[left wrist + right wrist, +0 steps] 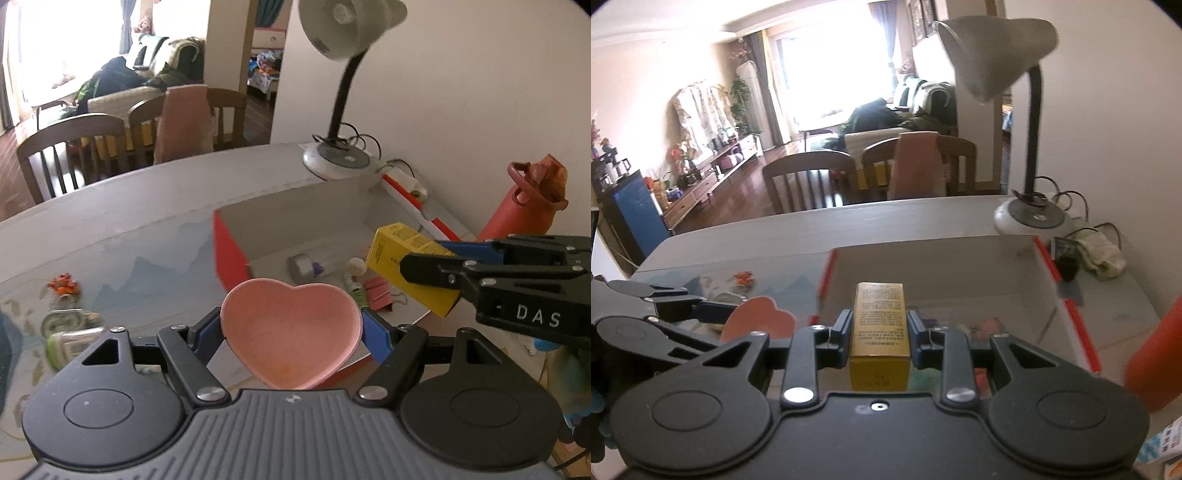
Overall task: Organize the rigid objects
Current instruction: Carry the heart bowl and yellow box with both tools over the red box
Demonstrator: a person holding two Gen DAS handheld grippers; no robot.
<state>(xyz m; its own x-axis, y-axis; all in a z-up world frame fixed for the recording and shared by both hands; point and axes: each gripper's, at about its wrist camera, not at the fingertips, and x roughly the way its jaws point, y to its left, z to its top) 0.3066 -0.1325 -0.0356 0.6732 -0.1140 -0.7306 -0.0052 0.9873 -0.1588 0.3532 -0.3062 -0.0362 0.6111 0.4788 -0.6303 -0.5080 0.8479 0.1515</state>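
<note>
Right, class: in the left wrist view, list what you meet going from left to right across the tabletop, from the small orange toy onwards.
Small orange toy → pink heart-shaped dish → pink binder clips → yellow box → red water bottle.

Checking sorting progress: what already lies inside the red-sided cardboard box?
Inside the red-sided cardboard box: a small clear bottle, pink binder clips and a thin tube. The held yellow carton and pink heart-shaped dish cover the rest.

Home living room: sofa [886,133], dining chairs [809,181], lamp [997,55].
</note>
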